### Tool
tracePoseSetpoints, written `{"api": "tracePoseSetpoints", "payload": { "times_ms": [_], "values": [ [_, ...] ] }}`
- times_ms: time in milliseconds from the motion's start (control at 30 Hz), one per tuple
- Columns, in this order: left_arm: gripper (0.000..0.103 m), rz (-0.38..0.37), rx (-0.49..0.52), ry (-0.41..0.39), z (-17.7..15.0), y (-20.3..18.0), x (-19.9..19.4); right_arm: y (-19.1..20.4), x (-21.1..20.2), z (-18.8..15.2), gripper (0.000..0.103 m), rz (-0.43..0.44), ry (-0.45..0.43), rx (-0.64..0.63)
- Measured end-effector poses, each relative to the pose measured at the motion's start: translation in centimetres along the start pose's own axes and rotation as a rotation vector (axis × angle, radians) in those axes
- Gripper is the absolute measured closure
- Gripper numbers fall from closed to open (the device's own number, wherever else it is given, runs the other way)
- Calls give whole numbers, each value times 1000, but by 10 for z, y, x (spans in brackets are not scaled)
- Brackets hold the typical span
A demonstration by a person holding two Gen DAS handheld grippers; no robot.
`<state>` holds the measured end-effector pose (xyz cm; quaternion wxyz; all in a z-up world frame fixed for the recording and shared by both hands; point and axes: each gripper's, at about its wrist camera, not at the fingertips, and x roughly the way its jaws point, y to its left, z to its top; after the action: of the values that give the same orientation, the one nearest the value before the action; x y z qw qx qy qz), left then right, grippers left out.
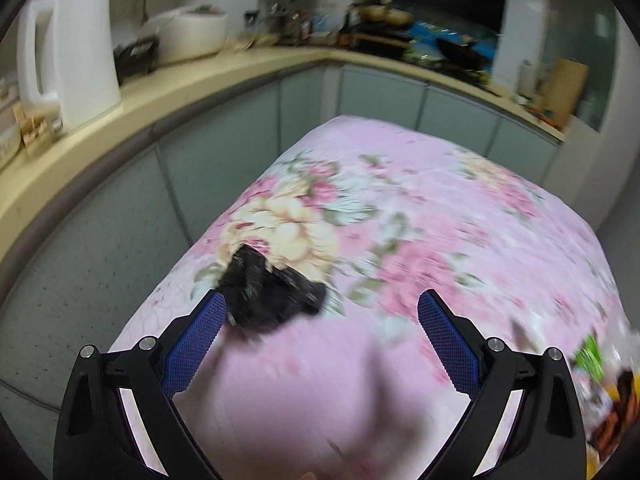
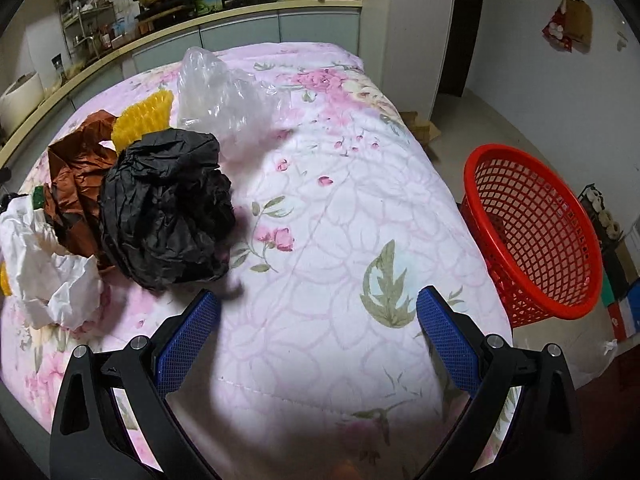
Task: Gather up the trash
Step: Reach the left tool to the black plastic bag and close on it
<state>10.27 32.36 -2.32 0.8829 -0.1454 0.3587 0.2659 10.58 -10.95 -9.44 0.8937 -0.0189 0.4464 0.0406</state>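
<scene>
In the right wrist view a heap of trash lies on the floral pink cloth point(image 2: 340, 216): a crumpled black bag point(image 2: 168, 212), brown paper point(image 2: 76, 184), white paper point(image 2: 44, 264), a yellow ridged piece point(image 2: 142, 118) and clear plastic point(image 2: 218, 96). My right gripper point(image 2: 318, 312) stands open just right of the black bag, nothing between its fingers. A red mesh basket point(image 2: 532, 232) stands on the floor to the right. In the blurred left wrist view a small black scrap point(image 1: 268, 288) lies against the left finger's tip of my open left gripper point(image 1: 322, 316).
A beige kitchen counter point(image 1: 168, 92) with a white kettle point(image 1: 68, 48), a rice cooker point(image 1: 192, 32) and a wok point(image 1: 460, 54) runs behind the covered table. Colourful wrappers point(image 1: 600, 384) show at the left view's right edge. A cardboard box point(image 2: 420, 126) sits on the floor.
</scene>
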Motion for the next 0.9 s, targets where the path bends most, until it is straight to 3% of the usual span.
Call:
{"api": "tracePoseSetpoints", "payload": {
  "times_ms": [167,367,600,900],
  "values": [
    [11,-7,-15,62,9,10,34,-2,6,3,7,10,18,7],
    [47,-10,26,94,5,7,52,-4,7,3,7,23,42,8],
    [67,-26,51,89,2,0,52,-6,7,9,7,47,78,-3],
    [72,-89,58,34,0,-11,20,-5,-28,30,7,150,-54,8]
  ]
}}
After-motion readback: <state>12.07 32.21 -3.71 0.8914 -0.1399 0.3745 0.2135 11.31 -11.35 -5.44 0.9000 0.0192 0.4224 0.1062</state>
